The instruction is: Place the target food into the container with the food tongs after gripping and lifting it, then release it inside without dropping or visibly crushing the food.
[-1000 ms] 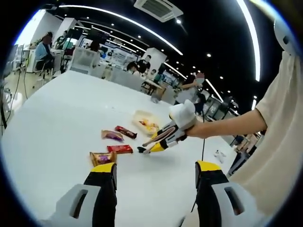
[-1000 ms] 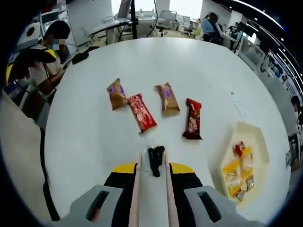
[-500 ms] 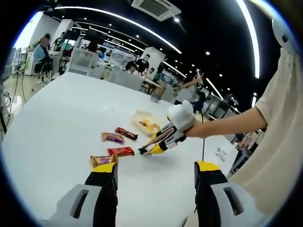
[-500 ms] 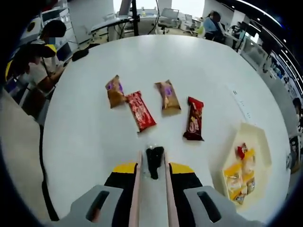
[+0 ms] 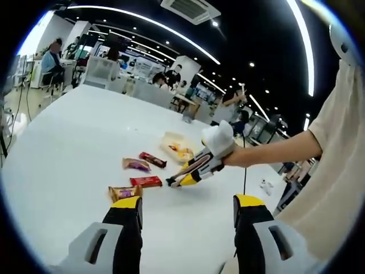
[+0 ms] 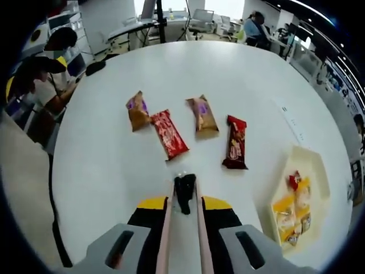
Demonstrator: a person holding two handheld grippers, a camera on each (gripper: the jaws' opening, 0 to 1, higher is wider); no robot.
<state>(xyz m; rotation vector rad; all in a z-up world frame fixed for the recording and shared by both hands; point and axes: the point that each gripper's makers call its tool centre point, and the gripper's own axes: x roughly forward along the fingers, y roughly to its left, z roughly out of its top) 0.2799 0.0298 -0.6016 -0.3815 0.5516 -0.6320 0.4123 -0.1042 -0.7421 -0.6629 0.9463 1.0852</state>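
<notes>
Four wrapped snacks lie in a row on the white table: a brown-purple pack (image 6: 137,110), a red pack (image 6: 169,134), a brown pack (image 6: 202,114) and a dark red pack (image 6: 235,142). A cream container (image 6: 316,171) with several foods inside sits to their right. My right gripper (image 6: 183,202) is shut on pink food tongs (image 6: 183,191), whose black tips hover just short of the red pack and hold nothing. In the left gripper view a gloved hand carries the right gripper (image 5: 193,170) near the red pack (image 5: 144,181) and the container (image 5: 171,140). My left gripper (image 5: 188,204) is open and holds nothing.
A seated person (image 6: 43,74) is at the table's left edge. A small paper strip (image 6: 288,117) lies beyond the container. Office desks, chairs and people fill the background past the table's far edge (image 5: 102,91). A sleeve (image 5: 336,154) is at the right.
The two pink tong arms have drawn closer together between the right gripper's jaws. The snacks, the container and the left gripper stay as they were.
</notes>
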